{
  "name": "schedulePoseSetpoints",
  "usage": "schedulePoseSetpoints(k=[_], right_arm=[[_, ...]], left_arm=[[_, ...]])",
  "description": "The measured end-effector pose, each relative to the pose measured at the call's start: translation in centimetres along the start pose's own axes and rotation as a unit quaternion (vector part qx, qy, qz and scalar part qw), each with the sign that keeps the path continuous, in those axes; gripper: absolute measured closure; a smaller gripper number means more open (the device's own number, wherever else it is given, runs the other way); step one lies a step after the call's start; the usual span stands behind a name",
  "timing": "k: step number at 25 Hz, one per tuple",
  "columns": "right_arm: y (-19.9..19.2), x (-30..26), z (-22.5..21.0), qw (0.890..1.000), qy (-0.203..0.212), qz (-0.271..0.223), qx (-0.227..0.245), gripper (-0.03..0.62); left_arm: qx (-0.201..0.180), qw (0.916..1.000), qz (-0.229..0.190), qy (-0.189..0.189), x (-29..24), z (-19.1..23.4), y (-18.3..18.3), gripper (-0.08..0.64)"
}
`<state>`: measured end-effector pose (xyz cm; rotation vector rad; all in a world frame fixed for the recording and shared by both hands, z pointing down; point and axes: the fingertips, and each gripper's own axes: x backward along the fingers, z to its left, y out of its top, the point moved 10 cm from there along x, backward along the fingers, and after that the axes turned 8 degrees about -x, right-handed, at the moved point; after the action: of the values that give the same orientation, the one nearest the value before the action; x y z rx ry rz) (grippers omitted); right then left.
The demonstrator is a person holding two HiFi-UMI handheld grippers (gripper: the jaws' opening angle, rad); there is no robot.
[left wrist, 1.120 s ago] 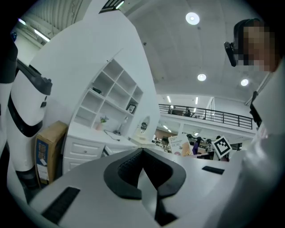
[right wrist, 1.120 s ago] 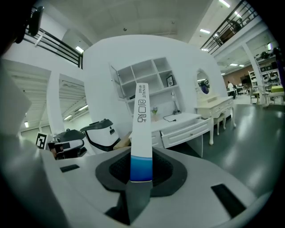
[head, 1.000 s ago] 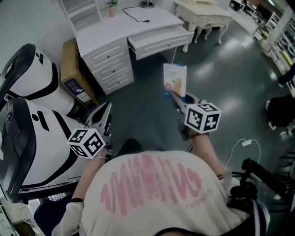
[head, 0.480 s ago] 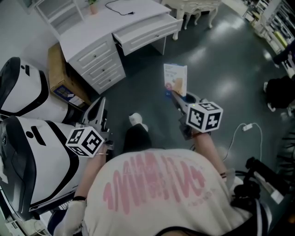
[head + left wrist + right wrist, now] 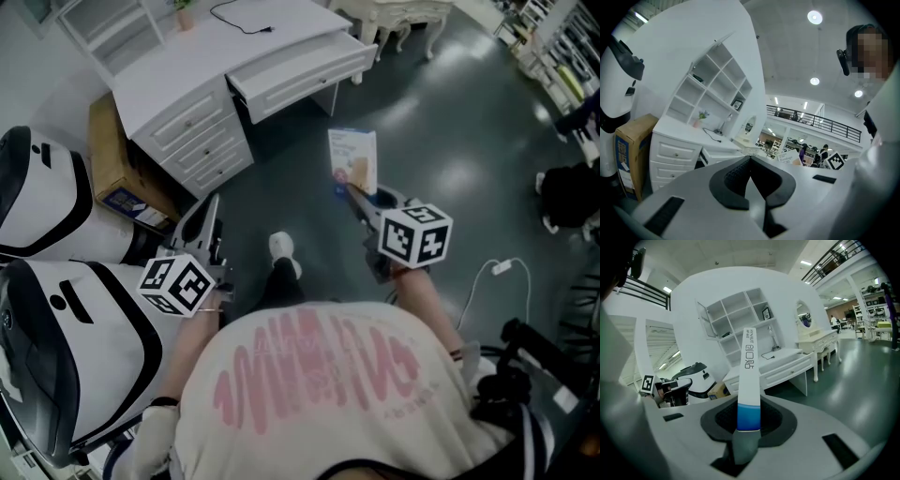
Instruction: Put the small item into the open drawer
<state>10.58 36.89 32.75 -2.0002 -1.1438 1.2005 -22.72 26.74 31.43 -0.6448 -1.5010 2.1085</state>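
Observation:
My right gripper (image 5: 357, 192) is shut on the lower edge of a small flat white-and-blue box (image 5: 352, 161), holding it upright above the dark floor. In the right gripper view the box (image 5: 749, 376) stands edge-on between the jaws. Ahead and to the left is a white desk (image 5: 183, 70) with its wide drawer (image 5: 300, 67) pulled open. From the right gripper the same drawer (image 5: 785, 367) shows beyond the box. My left gripper (image 5: 208, 217) hangs low at the left with its jaws shut and nothing between them (image 5: 750, 161).
Large white-and-black moulded shells (image 5: 52, 272) crowd the left side. A cardboard box (image 5: 117, 164) leans beside the desk's drawer stack (image 5: 202, 145). A cream table (image 5: 398, 11) stands at the back. A white cable (image 5: 495, 272) lies on the floor at right. The person's shoe (image 5: 281, 247) is forward.
The view has swung, so the desk now sits further left and higher. The person's shoe has stepped forward into sight. Both grippers keep their pose, and the box stays gripped.

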Motion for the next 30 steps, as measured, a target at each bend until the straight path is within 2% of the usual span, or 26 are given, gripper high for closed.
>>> schedulePoseSetpoints(k=[6,13,21,30], right_arm=[[3.8,-4.9,-1.3,1.000,-0.008,-0.003,-0.003,0.505],[10.5,-11.1,-1.9,1.000,-0.017,-0.012,0.001,0.505],[17.5,-17.2,-2.4,0.999,-0.041,-0.018,0.022,0.504],[21.4,-22.3,-3.2,0.999,-0.028,-0.038,0.018,0.503]], left_arm=[[0.006,0.9999,0.002,-0.012,-5.6,4.0,1.8,0.531],[-0.008,0.9995,-0.007,-0.031,-13.5,9.2,6.8,0.531],[-0.037,0.9977,0.025,-0.050,-22.5,15.1,11.4,0.532],[-0.029,0.9969,0.003,-0.073,-27.5,17.6,13.2,0.531]])
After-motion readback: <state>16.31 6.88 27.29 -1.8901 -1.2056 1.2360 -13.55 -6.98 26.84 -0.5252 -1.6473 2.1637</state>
